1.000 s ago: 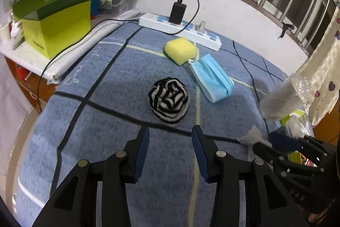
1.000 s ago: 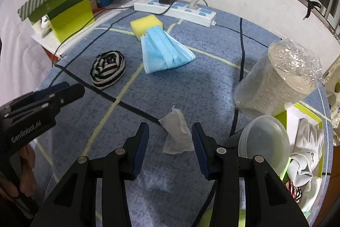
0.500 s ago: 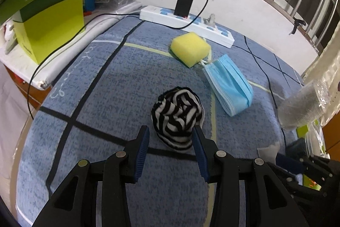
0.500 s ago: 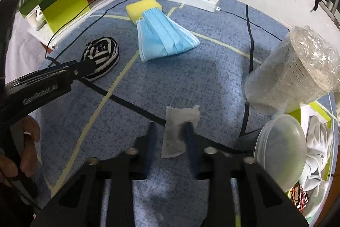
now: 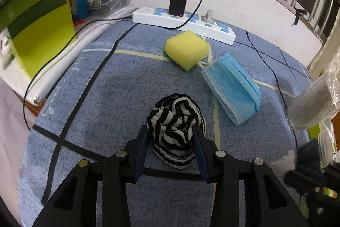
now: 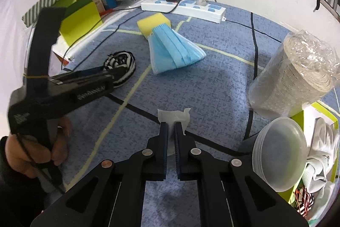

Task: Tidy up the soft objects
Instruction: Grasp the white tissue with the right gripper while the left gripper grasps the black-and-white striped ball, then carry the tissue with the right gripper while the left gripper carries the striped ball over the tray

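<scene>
A black-and-white striped cloth ball (image 5: 176, 127) lies on the blue mat, and my left gripper (image 5: 171, 133) has its fingers around it, touching both sides. The ball also shows in the right wrist view (image 6: 121, 66), behind the left gripper (image 6: 110, 76). My right gripper (image 6: 171, 128) is shut on a white tissue (image 6: 173, 116) that rests on the mat. A yellow sponge (image 5: 187, 51) and a blue face mask (image 5: 233, 90) lie farther back.
A white power strip (image 5: 182, 23) with a black charger sits at the back wall. Green boxes (image 5: 36, 35) stand at the left. A wrapped stack of cups (image 6: 295, 76), plastic lids (image 6: 280, 150) and a green bin with white cloth (image 6: 323, 142) are at the right.
My left gripper moved forward until the striped ball sat between its fingers. My right gripper closed on the white tissue.
</scene>
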